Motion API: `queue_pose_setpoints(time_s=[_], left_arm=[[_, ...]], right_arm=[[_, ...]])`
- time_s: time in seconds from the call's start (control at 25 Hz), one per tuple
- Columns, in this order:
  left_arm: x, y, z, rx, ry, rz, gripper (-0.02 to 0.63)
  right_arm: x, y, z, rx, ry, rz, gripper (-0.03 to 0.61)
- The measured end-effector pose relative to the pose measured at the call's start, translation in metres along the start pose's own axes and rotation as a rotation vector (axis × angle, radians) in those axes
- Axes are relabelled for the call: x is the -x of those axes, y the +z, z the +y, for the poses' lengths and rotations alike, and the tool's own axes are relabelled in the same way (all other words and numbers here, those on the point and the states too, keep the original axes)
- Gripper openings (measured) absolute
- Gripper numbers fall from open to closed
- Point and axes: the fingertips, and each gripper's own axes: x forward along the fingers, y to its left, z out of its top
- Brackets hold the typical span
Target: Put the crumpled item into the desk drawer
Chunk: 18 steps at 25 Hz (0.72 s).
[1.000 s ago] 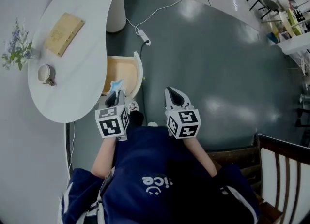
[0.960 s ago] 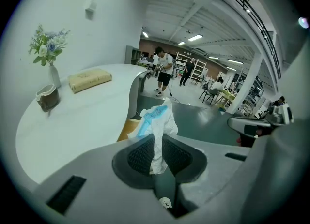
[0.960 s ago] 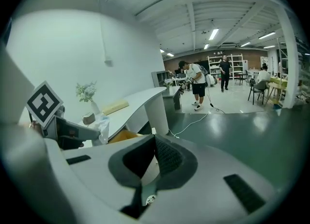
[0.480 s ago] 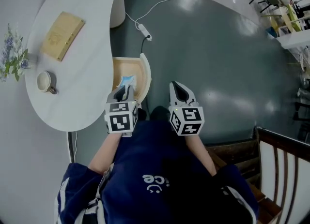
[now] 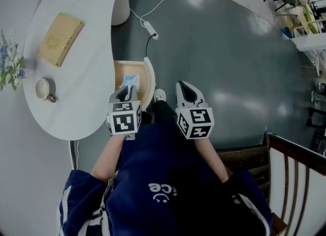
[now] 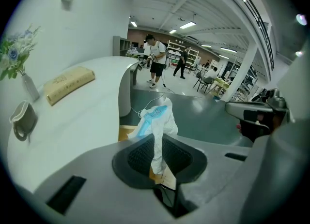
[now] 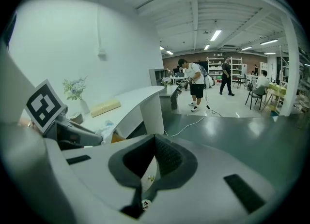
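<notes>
The crumpled item (image 5: pixel 130 82), white with a blue patch, sticks out of my left gripper (image 5: pixel 127 94), which is shut on its lower end. In the left gripper view the crumpled item (image 6: pixel 156 121) rises between the dark pads (image 6: pixel 138 155). It hangs over the open wooden desk drawer (image 5: pixel 120 72), whose curved white front (image 5: pixel 148 76) faces the floor side. My right gripper (image 5: pixel 185 91) is held beside the left one, above the grey floor, shut with nothing in it. The right gripper view shows the left gripper (image 7: pixel 72 133) with the item (image 7: pixel 104 131).
The white curved desk (image 5: pixel 76 61) carries a tan book (image 5: pixel 61 37), a cup (image 5: pixel 44 89) and a vase of flowers (image 5: pixel 10 68). A power strip with cable (image 5: pixel 149 27) lies on the floor. A shoe (image 5: pixel 159 95) shows beside the drawer. A wooden chair (image 5: pixel 298 171) stands at right.
My left gripper has moved slightly forward with the crumpled item, further over the open drawer. The right gripper has kept its place beside it. A shoe has come into view.
</notes>
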Motion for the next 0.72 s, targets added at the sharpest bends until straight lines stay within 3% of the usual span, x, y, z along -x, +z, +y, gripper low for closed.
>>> queue_pose_setpoints(time_s=[0.72], left_arm=[[-0.064, -0.016, 0.008, 0.053, 0.016, 0.078, 0.046]], right_arm=[[-0.025, 0.016, -0.018, 0.05, 0.051, 0.043, 0.007]])
